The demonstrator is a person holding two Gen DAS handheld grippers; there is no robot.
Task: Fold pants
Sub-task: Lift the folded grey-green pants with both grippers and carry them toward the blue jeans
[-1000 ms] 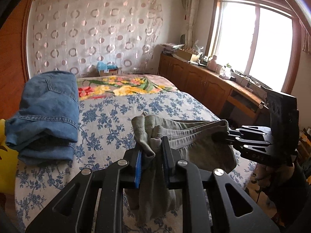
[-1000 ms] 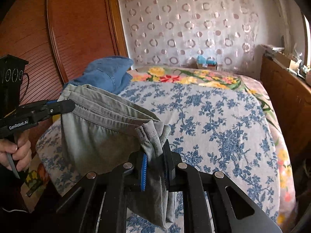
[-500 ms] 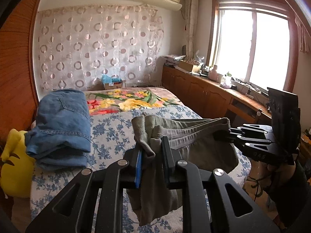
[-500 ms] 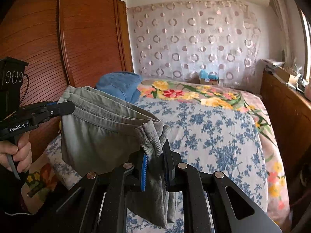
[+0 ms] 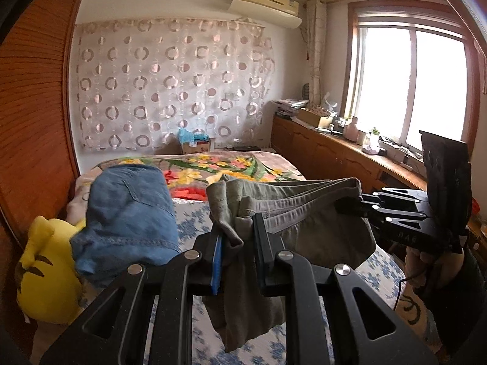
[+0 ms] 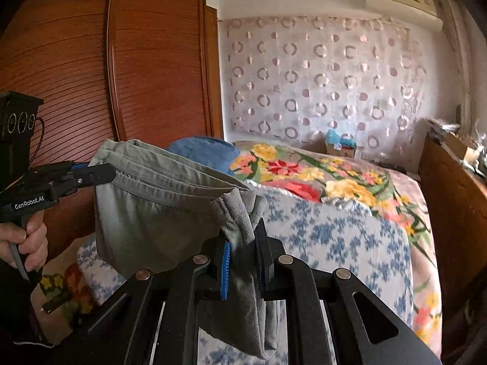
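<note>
Nearest to me, my left tongs point(image 5: 236, 243) are clamped on one bunched end of the grey-green pants point(image 5: 304, 213), the cloth pinched between the blue pad and the black finger, with a fold of it hanging below the jaws. My right tongs point(image 6: 243, 249) are clamped the same way on the other bunched end of the pants point(image 6: 158, 200), more fabric drooping beneath them.

The pants hang in the air between the two tongs, above the near part of the bed point(image 5: 194, 213), their stacked waistband edges stretched fairly taut from one grip to the other and the body of the garment sagging underneath. In the left wrist view I see the right tongs off to the right with a hand point(image 5: 426, 261) on the grip; in the right wrist view the left tongs sit at the left edge, a hand point(image 6: 27, 240) wrapped round the handle.

Past the pants, a folded pair of blue jeans point(image 5: 131, 213) lies on the bed's blue-flowered sheet, with a yellow plush toy point(image 5: 45, 273) just beside it at the bed's edge. Further on is a bright floral blanket point(image 6: 328, 179). A wooden counter point(image 5: 334, 149) cluttered with small things runs under the window point(image 5: 408, 85). At the far wall hangs a circle-patterned curtain point(image 5: 170, 82), with an air conditioner point(image 5: 264, 3) above it.
</note>
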